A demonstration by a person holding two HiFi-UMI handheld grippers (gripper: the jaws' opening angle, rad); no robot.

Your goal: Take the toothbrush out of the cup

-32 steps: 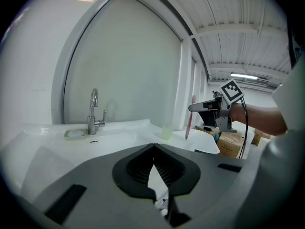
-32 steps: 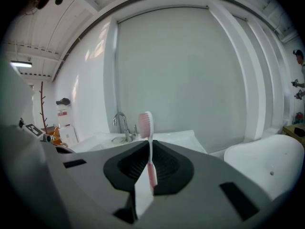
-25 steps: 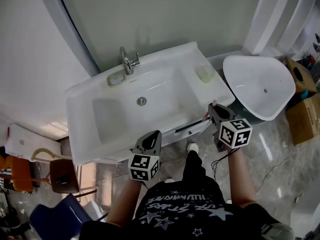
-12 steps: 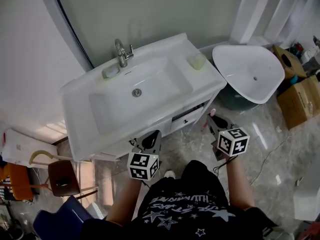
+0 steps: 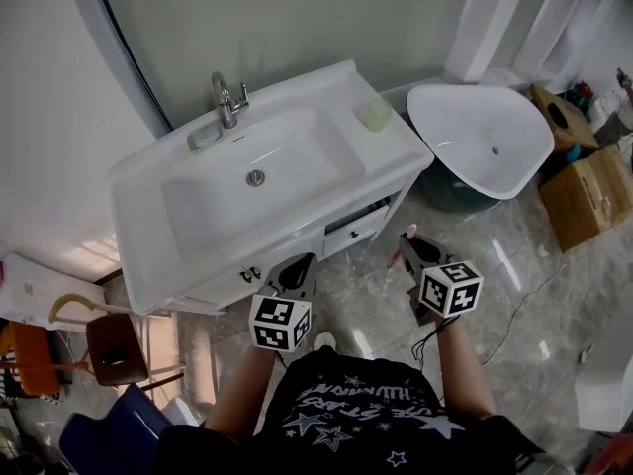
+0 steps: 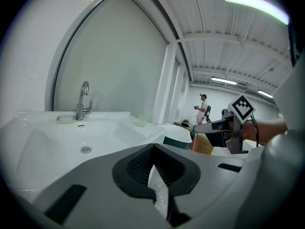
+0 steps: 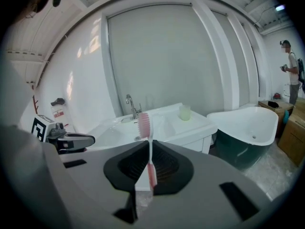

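Right gripper (image 7: 148, 168) is clamped tight on the pink toothbrush (image 7: 150, 149), bristles up. The brush is well apart from the pale green cup (image 7: 185, 112) on the far right corner of the white vanity (image 5: 134, 226), so I'd call the job as good as done. Left gripper (image 6: 155, 175) hangs alongside with its jaws pressed together on nothing, apparently just spare, and below both runs a glossy marble-look floor (image 5: 514, 265) with a white tub (image 5: 465, 137) right of the vanity and cardboard boxes (image 5: 588, 196) past it.
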